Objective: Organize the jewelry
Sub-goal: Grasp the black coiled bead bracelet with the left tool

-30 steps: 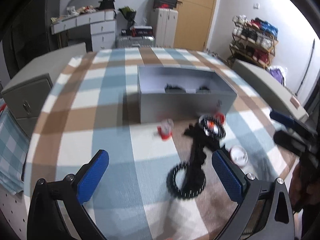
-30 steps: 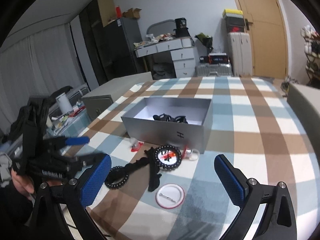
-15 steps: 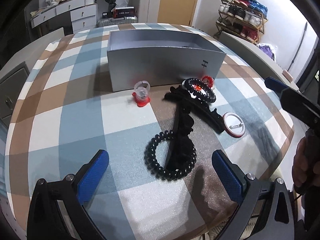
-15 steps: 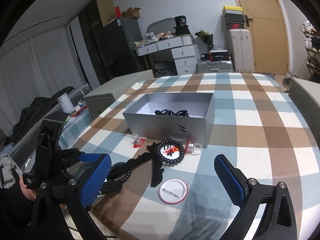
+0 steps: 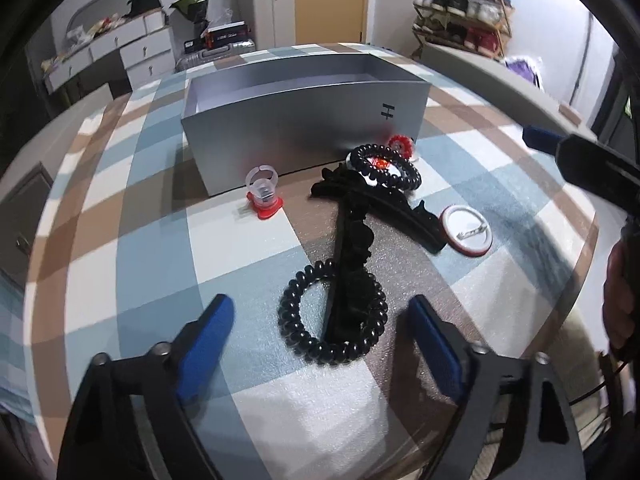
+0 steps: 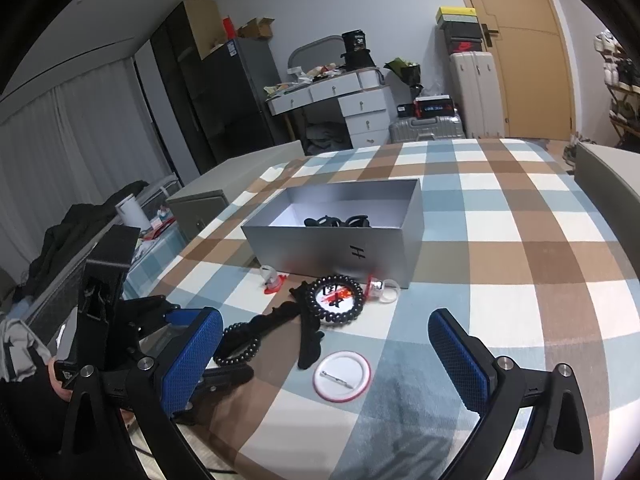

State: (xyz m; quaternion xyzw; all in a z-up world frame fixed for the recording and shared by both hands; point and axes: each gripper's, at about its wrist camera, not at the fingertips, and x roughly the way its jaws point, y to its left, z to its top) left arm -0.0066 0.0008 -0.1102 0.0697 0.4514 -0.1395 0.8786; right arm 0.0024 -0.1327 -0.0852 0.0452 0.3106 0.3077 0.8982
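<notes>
Bracelet: a black bead bracelet lies near the counter's front edge, looped over one end of a black hair clip; this is judged the next piece to be taken.
Left claw: the left claw is lowered over the bracelet, one pad on either side, the pads apart from the beads; the jaws have just been closing, with the bracelet between them but not yet pinched.
Box: a grey box is set mid-counter, open-topped, with dark pieces already inside; it is judged the place for the sorted pieces.
Other pieces: a second bead bracelet, a white badge and a red-based ring stand lie between the box and the front edge.
Right claw: the right claw is held spread above the badge, touching nothing, probably waiting.
Change: the left view was brought lower and nearer the bracelet than a second ago, and the pads were drawn inward; the right view is hardly altered.
</notes>
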